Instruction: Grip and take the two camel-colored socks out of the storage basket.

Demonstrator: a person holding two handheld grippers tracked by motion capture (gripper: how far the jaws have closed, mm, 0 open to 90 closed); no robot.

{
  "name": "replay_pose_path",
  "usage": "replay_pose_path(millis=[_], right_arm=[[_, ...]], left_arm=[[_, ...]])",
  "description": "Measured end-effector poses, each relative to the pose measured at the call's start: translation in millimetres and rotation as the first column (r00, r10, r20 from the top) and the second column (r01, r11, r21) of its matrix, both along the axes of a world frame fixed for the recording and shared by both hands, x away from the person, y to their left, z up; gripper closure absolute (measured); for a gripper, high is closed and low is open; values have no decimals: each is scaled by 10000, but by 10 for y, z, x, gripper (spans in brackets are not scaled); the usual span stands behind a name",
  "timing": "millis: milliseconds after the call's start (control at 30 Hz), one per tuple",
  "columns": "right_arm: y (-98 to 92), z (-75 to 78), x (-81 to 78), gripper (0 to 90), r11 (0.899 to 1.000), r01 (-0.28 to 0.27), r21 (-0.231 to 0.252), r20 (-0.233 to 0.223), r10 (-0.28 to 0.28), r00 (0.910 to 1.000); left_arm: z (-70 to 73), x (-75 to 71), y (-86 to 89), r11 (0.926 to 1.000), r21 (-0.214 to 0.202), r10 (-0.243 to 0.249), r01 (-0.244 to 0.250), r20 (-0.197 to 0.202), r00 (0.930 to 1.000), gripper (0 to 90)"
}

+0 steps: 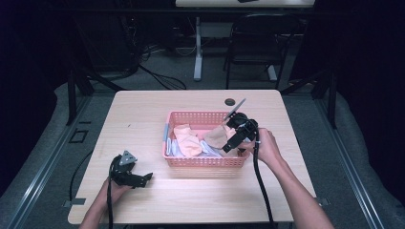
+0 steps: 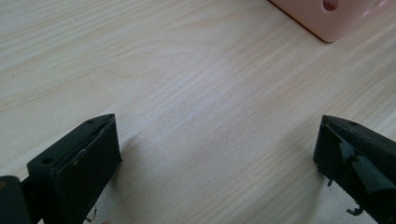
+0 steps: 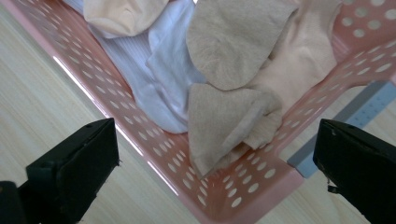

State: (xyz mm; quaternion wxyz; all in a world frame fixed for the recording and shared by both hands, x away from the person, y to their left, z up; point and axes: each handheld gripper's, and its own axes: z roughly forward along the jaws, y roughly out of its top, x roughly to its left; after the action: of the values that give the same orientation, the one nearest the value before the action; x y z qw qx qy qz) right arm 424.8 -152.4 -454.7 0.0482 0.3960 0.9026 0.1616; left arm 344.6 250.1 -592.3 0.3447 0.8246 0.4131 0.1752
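1. Tan cloth (image 3: 224, 121) is lying in the pink basket (image 1: 206, 161), at its corner.
2. Right tool (image 3: 217, 154) is hovering over it, jaws apart.
3. Left tool (image 2: 217, 149) is sitting on the table (image 1: 143, 119), jaws apart.

A dim lab or office: a pale wooden surface (image 1: 143, 114), a black chair (image 1: 253, 43) and floor cables (image 1: 157, 76) beyond.

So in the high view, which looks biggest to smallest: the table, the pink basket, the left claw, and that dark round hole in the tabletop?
1. Table, largest by far.
2. Pink basket.
3. Left claw with its body; it sits nearer the camera, which may flatter it a little.
4. Dark round hole, smallest.
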Motion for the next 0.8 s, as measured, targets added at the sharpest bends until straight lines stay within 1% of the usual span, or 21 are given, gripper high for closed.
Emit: replay_pose_path(millis=[33,67,133,167,200,233,267,300,333,367,400,433,467,533,567,600,633,667,700,733,800], right_arm=[[23,-56,30,39,9999,7,-122,-112,-9,9999],[23,-56,30,39,9999,7,-122,-112,-9,9999],[61,-151,77,100,9995,52,-323,-408,-65,9991],[61,-151,77,100,9995,52,-323,-408,-65,9991],[88,-199,105,135,9974,-44,-719,-545,5,9985],[88,-199,105,135,9974,-44,-719,-545,5,9985],[104,-238,106,140,9983,104,-580,-519,-135,9986],[111,-255,118,148,9971,49,-755,-618,-95,9980],[125,-312,138,196,9958,162,-904,-686,-224,9974],[125,-312,138,196,9958,162,-904,-686,-224,9974],[146,-366,150,199,9953,288,-925,-804,-363,9961],[146,-366,150,199,9953,288,-925,-804,-363,9961],[161,-395,171,211,9934,136,-1137,-952,-245,9952],[171,-402,178,222,9925,82,-1222,-1036,-209,9944],[182,-422,177,235,9925,120,-1216,-1058,-250,9941],[203,-463,180,277,9918,62,-1278,-1139,-209,9933],[203,-463,180,277,9918,62,-1278,-1139,-209,9933],[218,-496,183,318,9897,36,-1431,-1228,-214,9922],[218,-496,183,318,9897,36,-1431,-1228,-214,9922],[219,-503,191,367,9880,-18,-1545,-1369,-196,9904],[227,-535,198,561,9847,4,-1741,-1540,-276,9877]], left_arm=[[0,0,0,10000,6,-6,6,5,10000,3],[0,0,1,10000,7,-7,7,3,10000,3],[0,0,0,10000,5,-4,4,1,10000,3],[0,0,0,10000,1,-1,1,1,10000,3],[0,0,0,10000,4,-5,5,4,10000,3],[0,0,0,10000,4,-7,7,3,10000,3],[-1,-2,-2,10000,-19,24,-24,-4,10000,3],[0,0,0,10000,4,-8,8,4,10000,3],[0,0,0,10000,3,-6,6,5,10000,3],[0,0,0,10000,6,-8,8,4,10000,3],[0,0,0,10000,7,-9,9,3,10000,3],[0,0,0,10000,7,-9,9,3,10000,3],[0,0,0,10000,8,-8,8,5,10000,3],[0,0,0,10000,5,-7,7,3,10000,3],[0,-1,-1,10000,-8,14,-14,-2,10000,3],[0,0,0,10000,6,-11,11,4,10000,3],[0,0,0,10000,6,-11,11,4,10000,3],[0,-1,-1,10000,-13,16,-16,-2,10000,3],[0,-1,-1,10000,-13,16,-16,-2,10000,3],[0,-1,0,10000,3,-3,3,2,10000,3],[0,-1,-1,10000,-5,6,-6,1,10000,3]])
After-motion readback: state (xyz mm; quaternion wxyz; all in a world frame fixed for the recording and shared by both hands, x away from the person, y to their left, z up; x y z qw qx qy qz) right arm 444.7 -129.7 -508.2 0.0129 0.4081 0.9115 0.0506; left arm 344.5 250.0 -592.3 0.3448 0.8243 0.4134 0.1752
